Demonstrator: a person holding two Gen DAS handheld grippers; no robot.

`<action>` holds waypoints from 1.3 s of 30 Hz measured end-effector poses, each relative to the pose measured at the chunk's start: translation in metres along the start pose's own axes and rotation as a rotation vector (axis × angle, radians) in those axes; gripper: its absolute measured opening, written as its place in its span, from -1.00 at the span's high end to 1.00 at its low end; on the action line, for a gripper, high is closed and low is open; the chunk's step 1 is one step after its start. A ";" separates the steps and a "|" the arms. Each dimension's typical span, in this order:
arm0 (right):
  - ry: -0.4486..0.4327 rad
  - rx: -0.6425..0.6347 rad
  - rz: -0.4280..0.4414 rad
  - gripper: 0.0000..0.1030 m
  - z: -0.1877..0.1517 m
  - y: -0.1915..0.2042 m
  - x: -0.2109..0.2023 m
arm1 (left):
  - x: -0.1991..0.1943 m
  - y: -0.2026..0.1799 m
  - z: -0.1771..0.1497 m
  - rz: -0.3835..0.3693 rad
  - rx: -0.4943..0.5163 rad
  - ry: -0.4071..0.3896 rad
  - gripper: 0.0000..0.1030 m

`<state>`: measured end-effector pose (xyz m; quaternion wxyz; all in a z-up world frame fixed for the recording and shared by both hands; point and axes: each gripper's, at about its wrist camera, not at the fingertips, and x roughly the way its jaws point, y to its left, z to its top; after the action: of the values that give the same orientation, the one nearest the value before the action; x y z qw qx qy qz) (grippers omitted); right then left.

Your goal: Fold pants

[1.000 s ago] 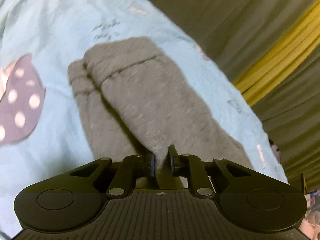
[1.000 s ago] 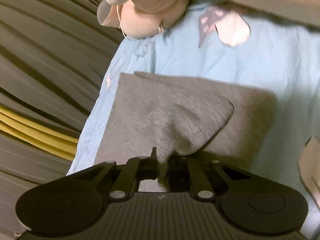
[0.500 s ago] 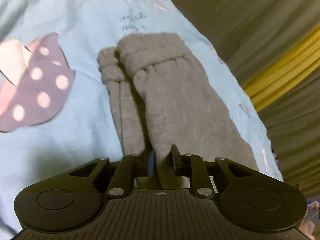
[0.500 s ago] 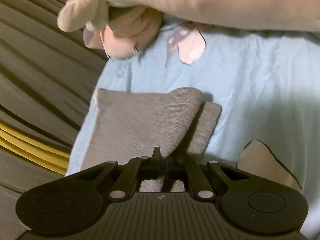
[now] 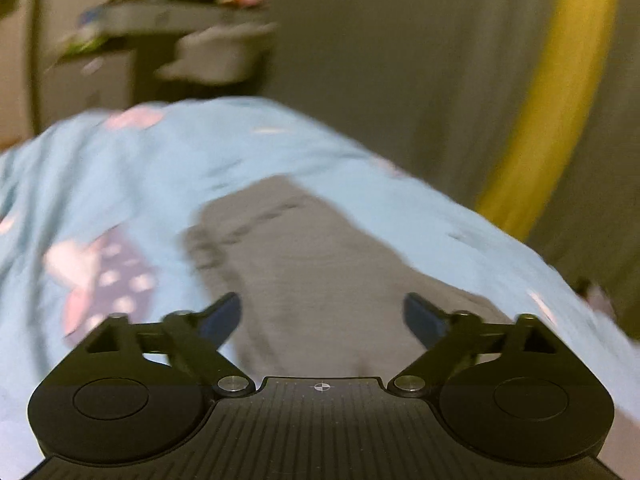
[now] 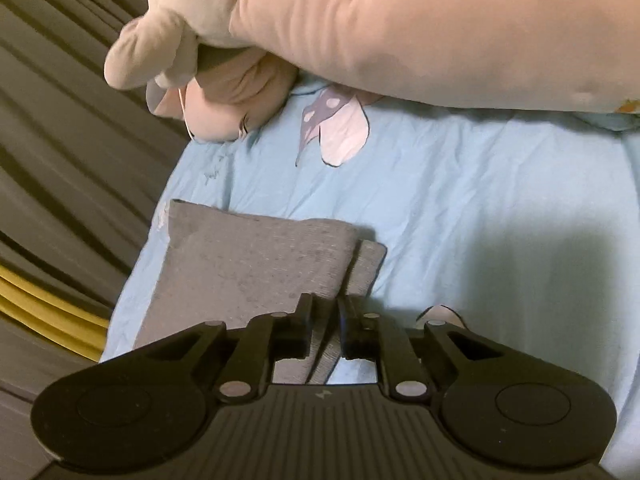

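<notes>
Pants (image 6: 256, 272) folded on the blue bedsheet (image 6: 480, 208), and I am letting go of them.

My left gripper (image 5: 322, 318) has its fingers spreading wide with nothing between them; the grey cloth lies on the bed ahead of and below them, apart from the pads, in a blurred view. My right gripper (image 6: 323, 320) has its fingers nearly together and just starting to part, with the near edge of the folded top layer between them; I cannot tell whether the pads still press on it. I judge the fold is laid, upper layer over lower with a strip of the lower one showing beside it. Next I would free the right fingers without dragging the layer askew, then square the edges.
</notes>
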<state>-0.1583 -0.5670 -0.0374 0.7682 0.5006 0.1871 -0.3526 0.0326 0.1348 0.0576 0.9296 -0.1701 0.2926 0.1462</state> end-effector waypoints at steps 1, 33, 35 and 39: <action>0.011 0.017 0.022 0.70 0.000 -0.003 -0.001 | 0.001 -0.014 -0.005 -0.033 0.046 0.004 -0.87; -0.015 0.229 0.175 -0.07 0.009 -0.048 0.005 | 0.079 -0.038 -0.044 -0.077 0.091 0.329 -0.92; -0.011 0.229 0.189 -0.13 0.010 -0.048 0.006 | 0.078 -0.039 -0.044 -0.075 0.096 0.329 -0.93; -0.014 0.241 0.213 -0.17 0.011 -0.050 0.013 | 0.079 -0.043 -0.045 -0.065 0.125 0.332 -0.95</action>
<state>-0.1866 -0.5939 -0.0736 0.7368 0.6037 0.0842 -0.2926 0.0881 0.0915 -0.0143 0.8815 -0.1434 0.4448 0.0675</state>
